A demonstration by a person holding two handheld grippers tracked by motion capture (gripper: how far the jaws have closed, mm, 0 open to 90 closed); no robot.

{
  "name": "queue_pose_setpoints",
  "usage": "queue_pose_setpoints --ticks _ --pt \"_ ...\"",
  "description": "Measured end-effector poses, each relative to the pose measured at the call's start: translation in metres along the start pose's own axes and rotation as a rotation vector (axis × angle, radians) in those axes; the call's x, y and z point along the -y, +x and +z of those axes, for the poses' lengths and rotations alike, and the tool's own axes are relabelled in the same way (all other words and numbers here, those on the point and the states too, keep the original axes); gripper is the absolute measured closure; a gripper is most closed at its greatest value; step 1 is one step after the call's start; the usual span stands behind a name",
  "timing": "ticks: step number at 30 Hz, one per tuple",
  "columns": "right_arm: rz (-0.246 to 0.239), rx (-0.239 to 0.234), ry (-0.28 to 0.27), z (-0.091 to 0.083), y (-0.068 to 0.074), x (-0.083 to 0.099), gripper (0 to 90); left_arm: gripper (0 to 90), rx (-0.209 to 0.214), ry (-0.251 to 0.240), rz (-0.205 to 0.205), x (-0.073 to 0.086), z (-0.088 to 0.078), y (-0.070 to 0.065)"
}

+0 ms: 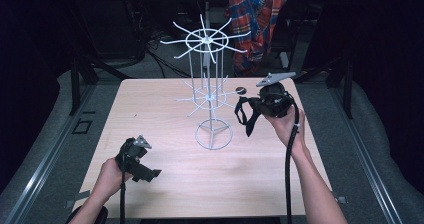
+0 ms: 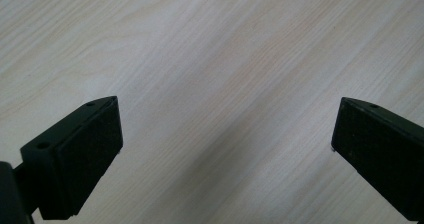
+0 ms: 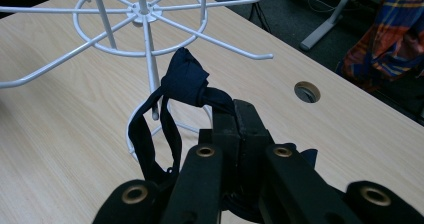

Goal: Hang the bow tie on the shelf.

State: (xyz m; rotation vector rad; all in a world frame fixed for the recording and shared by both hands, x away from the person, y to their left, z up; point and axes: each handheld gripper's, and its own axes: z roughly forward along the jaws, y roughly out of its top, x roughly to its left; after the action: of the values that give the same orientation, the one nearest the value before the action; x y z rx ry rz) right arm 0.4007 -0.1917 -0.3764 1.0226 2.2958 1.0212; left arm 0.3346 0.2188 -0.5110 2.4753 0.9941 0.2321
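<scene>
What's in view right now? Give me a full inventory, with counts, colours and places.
Wire rack: one, white, two tiers of spokes on a ring base, standing mid-table.
Fabric strap: one, dark navy, knotted, hanging in a loop from the right gripper beside the rack.
Table: one, light wood; a round cable hole near its far edge.
Plaid cloth: one, red, blue and orange, hanging behind the table.
Left gripper: one, black, low over the near-left of the table, fingers wide apart, nothing between them.
Right gripper: one, black, raised at the right of the rack, fingers closed on the strap.
Hands: two, one on each gripper.
</scene>
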Motion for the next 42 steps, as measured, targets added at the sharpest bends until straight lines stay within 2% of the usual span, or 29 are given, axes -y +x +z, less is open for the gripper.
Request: queue_pose_setpoints --ticks 9,16,28,33,36,42 --pt "0.014 0.004 0.009 0.007 0.001 0.0 89.2 0.0 0.001 0.002 0.0 0.0 0.0 0.0" --pt "0.025 -0.01 0.017 0.013 0.001 0.001 89.2 0.1 0.0 0.002 0.0 0.0 0.0 0.0" --pt "0.032 -0.058 0.056 0.032 0.006 0.007 89.0 0.0 0.002 -0.002 0.001 0.0 0.0 0.0" --pt "0.064 -0.105 0.045 0.035 0.002 0.01 88.9 0.1 0.001 -0.001 0.002 0.0 0.0 0.0" --pt "0.078 -0.114 0.048 0.036 0.001 0.011 88.9 0.1 0.006 0.003 0.004 0.0 0.0 0.0" --pt "0.111 -0.14 0.014 0.038 -0.002 0.013 88.8 0.0 0.001 0.002 0.004 0.0 0.0 0.0"
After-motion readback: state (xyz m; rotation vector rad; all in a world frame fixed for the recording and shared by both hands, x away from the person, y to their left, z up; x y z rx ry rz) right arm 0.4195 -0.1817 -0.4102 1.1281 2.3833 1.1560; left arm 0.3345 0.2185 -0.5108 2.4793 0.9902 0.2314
